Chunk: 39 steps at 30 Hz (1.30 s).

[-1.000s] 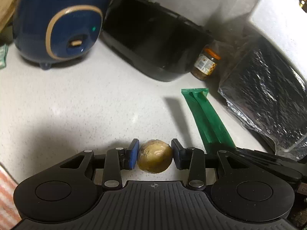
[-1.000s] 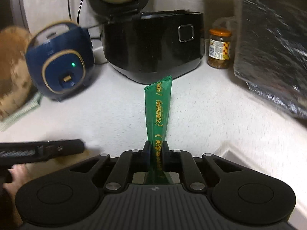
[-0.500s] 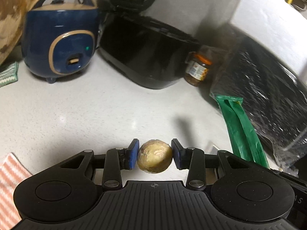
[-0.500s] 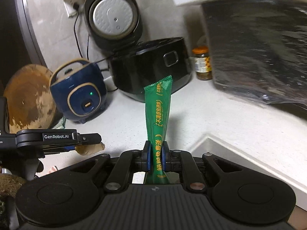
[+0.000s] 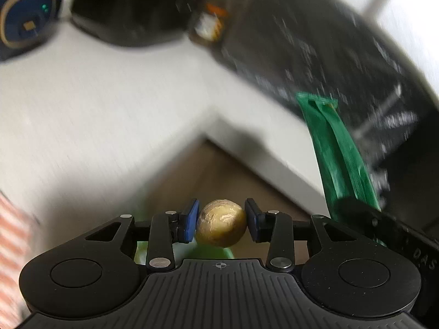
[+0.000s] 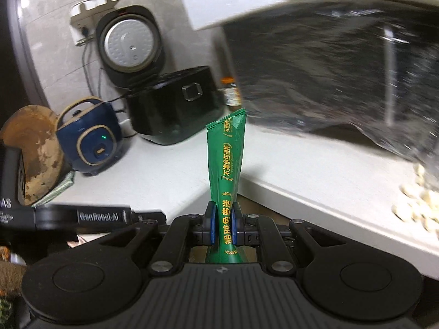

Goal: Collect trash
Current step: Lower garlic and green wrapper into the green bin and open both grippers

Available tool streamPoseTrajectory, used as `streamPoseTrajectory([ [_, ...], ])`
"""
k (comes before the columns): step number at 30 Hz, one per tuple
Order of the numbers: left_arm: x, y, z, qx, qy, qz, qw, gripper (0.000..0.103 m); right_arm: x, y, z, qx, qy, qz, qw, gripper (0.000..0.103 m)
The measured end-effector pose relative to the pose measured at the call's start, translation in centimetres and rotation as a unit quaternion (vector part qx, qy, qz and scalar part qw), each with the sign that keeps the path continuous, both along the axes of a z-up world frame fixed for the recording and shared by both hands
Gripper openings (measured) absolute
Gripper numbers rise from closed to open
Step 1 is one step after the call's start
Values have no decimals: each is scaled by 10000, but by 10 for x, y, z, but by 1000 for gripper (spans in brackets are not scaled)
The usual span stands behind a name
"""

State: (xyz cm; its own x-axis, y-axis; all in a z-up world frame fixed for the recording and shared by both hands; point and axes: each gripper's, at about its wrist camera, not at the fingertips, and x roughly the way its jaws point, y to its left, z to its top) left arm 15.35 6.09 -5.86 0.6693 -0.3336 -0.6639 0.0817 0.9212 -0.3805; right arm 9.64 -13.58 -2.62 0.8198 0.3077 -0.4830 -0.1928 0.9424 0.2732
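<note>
Gripping a round yellowish ball (image 5: 221,226), the left gripper (image 5: 221,221) is held beyond the white counter (image 5: 90,104) edge. A green packet (image 6: 227,175) is pinched upright between the right gripper (image 6: 222,220) pads, jaws nearly closed, near the counter corner.

**Counter, non-task items**

Black cooker (image 6: 175,107), lid up, against wall. Blue cooker (image 6: 92,141) left of it, green light on. Jar (image 6: 231,93) right of black cooker. Round wooden board (image 6: 33,150) far left, beside striped cloth (image 6: 56,189)
</note>
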Motion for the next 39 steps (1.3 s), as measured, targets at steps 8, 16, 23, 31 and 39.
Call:
streamPoseTrajectory([
  [8,-21,-24,-53,211,576,-291,9977,42,-35,-51,-64,344,813,-481,9949,10],
  [16,-12,-21,-162,-229,1227,-151,9921,42,-30,-80,-124,-104,1551,-968,9831,10],
  [23,9,-13,-249,-165,2129,198,9767,42,-37,-73,-175,-289,2247,-738,9712,10],
  [31,37,-7,-310,-213,2672,545,9619,43,-36,-71,-192,-231,2473,-756,9657,10],
  [39,37,1,-268,-406,2062,558,9761,42,-30,-67,-204,-153,2677,-877,9594,10],
])
